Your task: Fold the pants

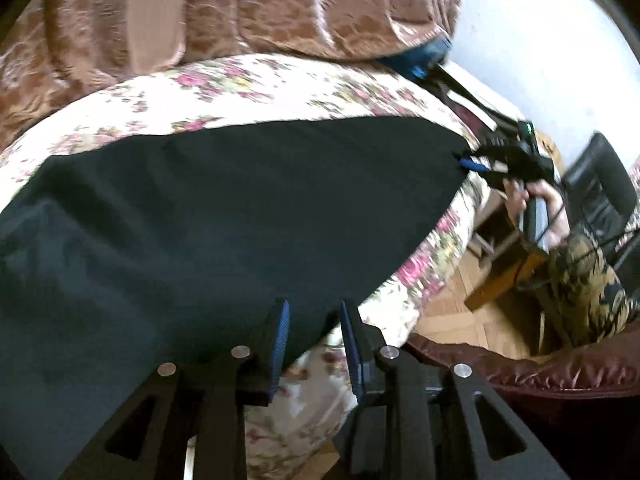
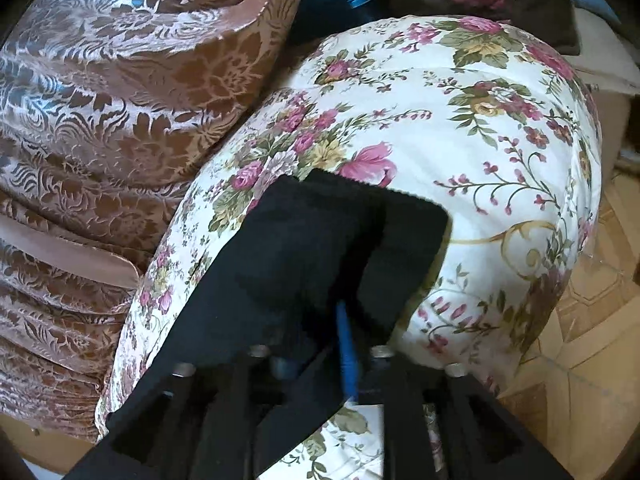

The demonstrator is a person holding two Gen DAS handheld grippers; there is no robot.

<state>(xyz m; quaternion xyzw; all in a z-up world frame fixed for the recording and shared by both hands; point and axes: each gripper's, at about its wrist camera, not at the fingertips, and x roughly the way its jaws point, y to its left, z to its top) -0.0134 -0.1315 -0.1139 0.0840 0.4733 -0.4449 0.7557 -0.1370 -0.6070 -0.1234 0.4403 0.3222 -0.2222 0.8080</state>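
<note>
Left wrist view: both tools parted, black fabric pants [image 1: 224, 208] between them unpinched; smooth flat before next fold.

no text, label, brand, number or sign can be read in either view.

— How many garments on the bed?
— One pair of black pants [image 1: 224, 216], spread over one floral bedspread [image 1: 280, 88].
— Grippers?
— Two: the left gripper [image 1: 314, 320] and the right gripper [image 1: 476, 160], each with two blue-padded fingers [image 1: 282, 332].
— Anything past the bed's far edge?
— One brown brocade cover [image 2: 120, 120]; possibly one black chair [image 1: 600, 184], too blurred to be sure.
</note>
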